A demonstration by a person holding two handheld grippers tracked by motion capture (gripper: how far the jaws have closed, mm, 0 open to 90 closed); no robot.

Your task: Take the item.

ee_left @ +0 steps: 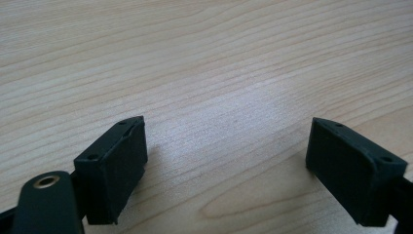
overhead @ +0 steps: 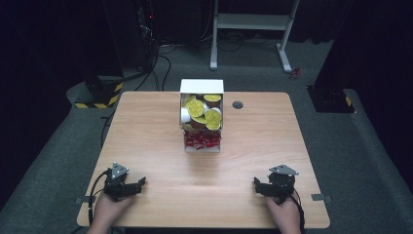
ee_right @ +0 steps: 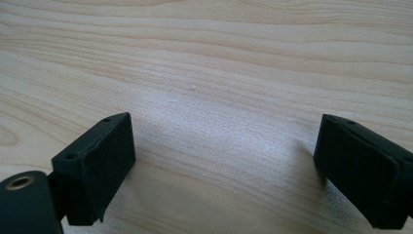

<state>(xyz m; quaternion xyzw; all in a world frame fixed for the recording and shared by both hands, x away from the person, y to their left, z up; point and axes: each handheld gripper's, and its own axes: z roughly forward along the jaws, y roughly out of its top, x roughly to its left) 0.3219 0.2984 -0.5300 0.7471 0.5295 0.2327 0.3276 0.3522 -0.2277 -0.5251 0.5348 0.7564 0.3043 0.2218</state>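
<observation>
Two hands are coming in from the bottom of the high view, and each one is holding a black gripper on a wooden table (overhead: 160, 180). The left hand (overhead: 108, 210) is holding the left gripper (overhead: 138, 185) near the front left corner of the table. The right hand (overhead: 283, 213) is holding the right gripper (overhead: 258, 186) near the front right corner. Both grippers are sitting low over the wood and pointing in toward the middle, well apart from each other.

In the left gripper view, the left gripper (ee_left: 226, 158) is showing its two black jaws spread wide, with bare wood between them and nothing held. In the right gripper view, the right gripper (ee_right: 224, 163) is looking the same: its jaws are standing far apart over the light wood, holding nothing.

One white box (overhead: 201, 87) is standing in the middle of the table, toward the far side, well away from both grippers. Its open face is tilting toward the person. Round yellow-topped cups (overhead: 196, 107) are piling up inside it, some with brown sides, and a white one is lying at the left. Small red packets (overhead: 201, 141) are filling the lower part of the box. Just to the right of the box, a small round grey hole cover (overhead: 237, 105) is sitting in the tabletop.

Behind the table, a white metal frame (overhead: 253, 29) is standing on the grey floor.
</observation>
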